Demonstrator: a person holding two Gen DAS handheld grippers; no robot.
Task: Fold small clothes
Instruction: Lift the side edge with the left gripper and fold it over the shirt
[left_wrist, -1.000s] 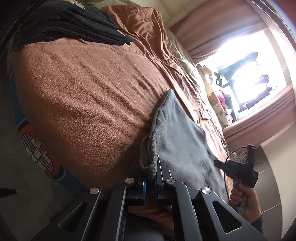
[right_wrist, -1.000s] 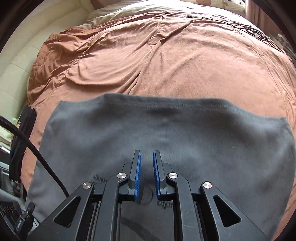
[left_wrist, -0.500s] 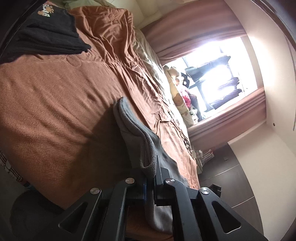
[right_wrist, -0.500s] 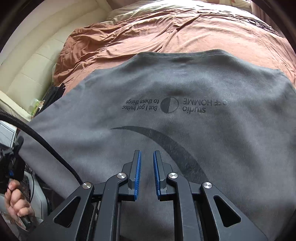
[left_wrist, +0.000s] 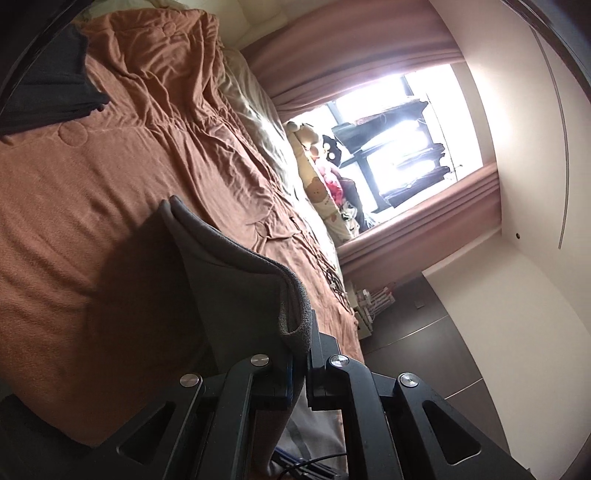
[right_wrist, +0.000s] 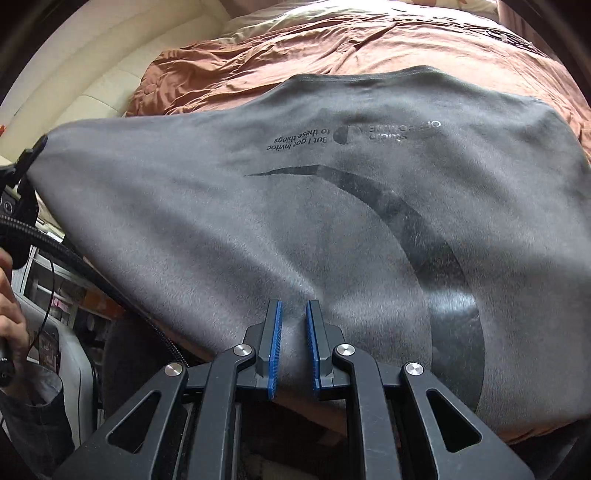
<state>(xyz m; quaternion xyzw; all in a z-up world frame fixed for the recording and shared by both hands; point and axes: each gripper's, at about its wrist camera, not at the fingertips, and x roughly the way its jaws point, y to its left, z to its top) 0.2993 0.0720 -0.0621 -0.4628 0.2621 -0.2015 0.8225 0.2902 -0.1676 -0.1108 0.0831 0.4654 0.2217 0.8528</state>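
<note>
Over the brown blanket (left_wrist: 110, 192) on the bed, the grey t-shirt (right_wrist: 295, 221) is held up off the surface, stretched between the two grippers, with its far hem running across just in front of the rumpled part of the blanket. There's lots of bare blanket beyond the shirt and off to the left gripper's side; the only other thing on it is a stack of folded dark clothes (left_wrist: 55, 92) well apart near the far corner. The left wrist view catches the shirt edge-on, a folded grey rim sagging down into the left gripper (left_wrist: 300, 365), whose fingers are clamped tight on that edge. It also shows the bright window (left_wrist: 399, 136), pink curtains (left_wrist: 351, 48) and stuffed toys (left_wrist: 317, 177) along the bed's far side. The right wrist view shows the printed face instead, upside-down lettering and a dark curved swoosh, plus the cream padded headboard (right_wrist: 74, 85). The right gripper (right_wrist: 293, 343) points steeply down, its blue pads nearly closed and pinching a ridge of the grey fabric. At that view's left edge you can see the person's hand (right_wrist: 11, 306) on the other gripper's handle, with the shirt corner pulled up to it.
</note>
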